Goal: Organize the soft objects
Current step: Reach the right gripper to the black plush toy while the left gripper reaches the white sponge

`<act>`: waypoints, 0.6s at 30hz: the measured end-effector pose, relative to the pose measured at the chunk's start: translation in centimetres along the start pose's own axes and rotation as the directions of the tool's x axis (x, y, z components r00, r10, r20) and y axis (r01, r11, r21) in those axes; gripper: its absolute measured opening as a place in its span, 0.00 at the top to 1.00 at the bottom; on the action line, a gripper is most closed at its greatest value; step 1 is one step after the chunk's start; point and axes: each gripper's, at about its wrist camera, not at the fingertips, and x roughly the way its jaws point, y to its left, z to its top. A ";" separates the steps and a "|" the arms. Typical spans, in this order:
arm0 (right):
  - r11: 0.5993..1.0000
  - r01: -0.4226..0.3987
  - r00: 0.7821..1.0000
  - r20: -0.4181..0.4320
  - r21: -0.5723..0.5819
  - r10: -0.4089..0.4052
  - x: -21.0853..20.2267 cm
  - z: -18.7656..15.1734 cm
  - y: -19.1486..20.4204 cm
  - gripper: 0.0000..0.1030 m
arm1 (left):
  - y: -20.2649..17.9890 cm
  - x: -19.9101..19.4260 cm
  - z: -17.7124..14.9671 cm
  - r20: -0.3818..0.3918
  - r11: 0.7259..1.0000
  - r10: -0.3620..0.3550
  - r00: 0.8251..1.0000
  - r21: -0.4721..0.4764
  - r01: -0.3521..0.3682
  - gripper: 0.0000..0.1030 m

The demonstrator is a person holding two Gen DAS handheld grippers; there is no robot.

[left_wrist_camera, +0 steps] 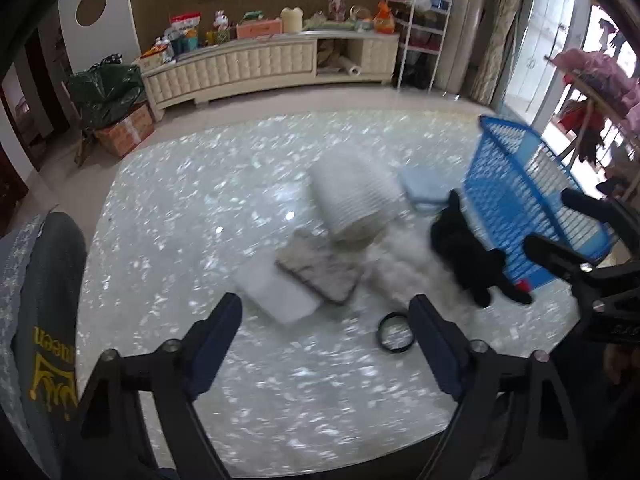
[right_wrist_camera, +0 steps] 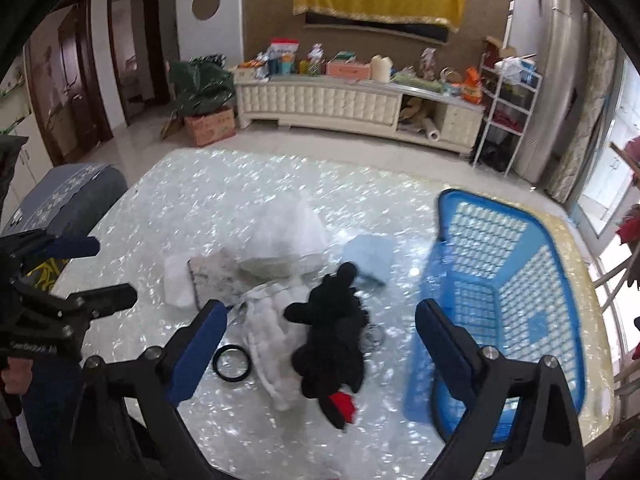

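A black plush toy with a red patch lies on the shiny white table, over a white fluffy cloth; it also shows in the left wrist view. A blue plastic basket stands to its right, also in the left wrist view. Behind lie a white ribbed roll, a grey cloth, a white pad and a pale blue folded cloth. My left gripper is open and empty, short of the pile. My right gripper is open and empty, above the plush.
A black ring lies on the table near the white cloth. A grey chair back stands at the table's left edge. A cream sideboard and a cardboard box stand across the floor.
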 end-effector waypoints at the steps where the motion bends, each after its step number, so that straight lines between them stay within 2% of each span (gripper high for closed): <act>1: 1.000 -0.007 1.000 -0.015 -0.007 0.007 0.4 0.1 0.4 0.08 | 0.2 0.2 0.0 -0.010 1.000 0.001 1.000 -0.001 -0.001 0.27; 4: 1.000 0.020 0.999 -0.047 -0.024 -0.021 1.4 0.4 1.1 0.08 | 1.4 1.7 -0.2 -0.065 1.000 -0.005 0.998 -0.016 0.004 0.34; 10: 0.997 0.069 0.991 -0.109 -0.031 -0.072 3.9 0.6 1.3 0.08 | 2.9 5.0 -0.3 -0.147 0.998 -0.049 0.988 -0.035 0.044 0.34; 13: 0.994 0.104 0.984 -0.140 -0.029 -0.107 5.4 0.5 1.2 0.08 | 3.2 7.3 -0.2 -0.190 0.999 -0.031 0.981 -0.037 0.024 0.34; 15: 0.995 0.100 0.981 -0.162 -0.025 -0.103 6.2 0.3 1.1 0.08 | 3.3 8.3 0.0 -0.205 0.998 -0.047 0.978 -0.051 0.037 0.34; 18: 0.990 0.134 0.973 -0.185 -0.044 -0.140 7.3 0.0 1.2 0.08 | 3.1 9.4 0.5 -0.213 0.997 -0.068 0.975 -0.060 0.057 0.34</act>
